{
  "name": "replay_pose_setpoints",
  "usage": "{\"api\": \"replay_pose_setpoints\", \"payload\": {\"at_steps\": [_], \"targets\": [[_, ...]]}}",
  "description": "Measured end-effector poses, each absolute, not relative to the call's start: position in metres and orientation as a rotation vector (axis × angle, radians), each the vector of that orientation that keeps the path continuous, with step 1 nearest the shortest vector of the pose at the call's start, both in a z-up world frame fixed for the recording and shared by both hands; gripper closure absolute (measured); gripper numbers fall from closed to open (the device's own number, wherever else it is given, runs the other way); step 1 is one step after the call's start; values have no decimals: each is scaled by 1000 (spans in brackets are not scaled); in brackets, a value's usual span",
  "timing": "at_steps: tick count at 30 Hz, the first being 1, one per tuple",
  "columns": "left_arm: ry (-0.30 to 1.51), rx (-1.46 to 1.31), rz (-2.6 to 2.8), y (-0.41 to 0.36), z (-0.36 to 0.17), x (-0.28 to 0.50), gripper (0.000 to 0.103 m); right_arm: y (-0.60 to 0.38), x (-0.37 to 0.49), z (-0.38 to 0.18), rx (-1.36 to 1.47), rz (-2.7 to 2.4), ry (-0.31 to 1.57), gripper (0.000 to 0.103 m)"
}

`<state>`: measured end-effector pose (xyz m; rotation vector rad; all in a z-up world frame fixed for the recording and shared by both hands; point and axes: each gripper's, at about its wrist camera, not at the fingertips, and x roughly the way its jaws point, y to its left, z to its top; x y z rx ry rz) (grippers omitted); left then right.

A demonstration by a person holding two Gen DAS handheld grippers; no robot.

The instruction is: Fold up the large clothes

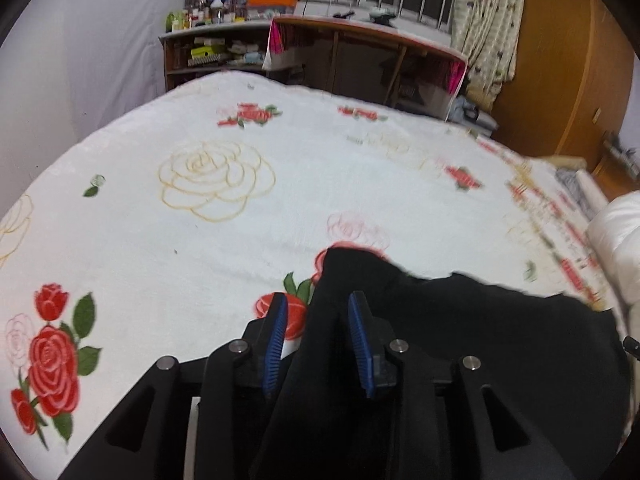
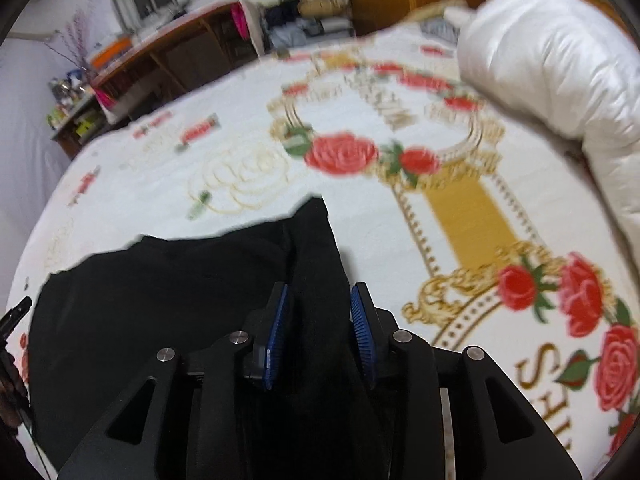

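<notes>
A black garment [image 1: 460,320] lies on a bed covered by a white blanket [image 1: 240,220] printed with roses, and each gripper has a bunch of the dark cloth running up between its blue pads. The left gripper [image 1: 318,320] stands with its jaws apart around a raised ridge of fabric; whether the pads actually pinch it I cannot tell. The right gripper [image 2: 320,312] looks the same, jaws apart with a fold of the garment between them, near the cloth's right edge. To do this step well, both sides should probably close firmly on matching corners or edges, lift together at an even height, and carry the cloth so it stays taut between them and does not sag or twist; both views are blurred, so a slower pace would help. A puffy white jacket [image 2: 552,80] rests on the bed well apart to the right. The shelf [image 1: 208,52] past the bed holds bottles and boxes.
</notes>
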<state>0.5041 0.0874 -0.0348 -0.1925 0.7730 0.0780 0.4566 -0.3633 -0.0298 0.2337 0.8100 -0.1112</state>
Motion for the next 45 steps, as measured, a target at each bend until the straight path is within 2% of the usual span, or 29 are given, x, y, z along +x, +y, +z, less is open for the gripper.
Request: {"api": "replay_pose_setpoints", "payload": {"at_steps": [1, 2, 4, 7, 12, 15, 17, 27, 30, 34, 40, 45], "targets": [[744, -203, 65, 86, -24, 492, 65, -360, 447, -22, 231, -100, 784, 54], [724, -210, 52, 84, -17, 484, 62, -354, 434, -13, 228, -82, 753, 51], [659, -221, -3, 72, 0, 454, 59, -339, 409, -2, 226, -46, 701, 50], [603, -192, -100, 40, 6, 414, 48, -305, 374, -4, 207, 22, 662, 50], [668, -118, -224, -15, -29, 396, 47, -262, 368, -48, 131, 54, 736, 50], [733, -64, -187, -30, -64, 416, 47, -261, 379, -62, 67, 26, 696, 40], [727, -74, -175, -31, -75, 428, 47, -271, 400, -74, 83, 16, 722, 39], [735, -80, -146, -38, -87, 440, 47, -280, 421, -92, 99, -30, 710, 39], [756, -84, -146, -29, -69, 432, 47, -281, 416, -73, 77, -47, 742, 39], [695, -61, -84, 4, -53, 430, 47, -299, 405, -55, 106, -84, 685, 39], [708, -140, 42, 61, -84, 432, 47, -340, 419, -85, 223, -143, 722, 39], [669, -116, 69, 54, -94, 427, 47, -342, 425, -94, 245, -164, 739, 38]]}}
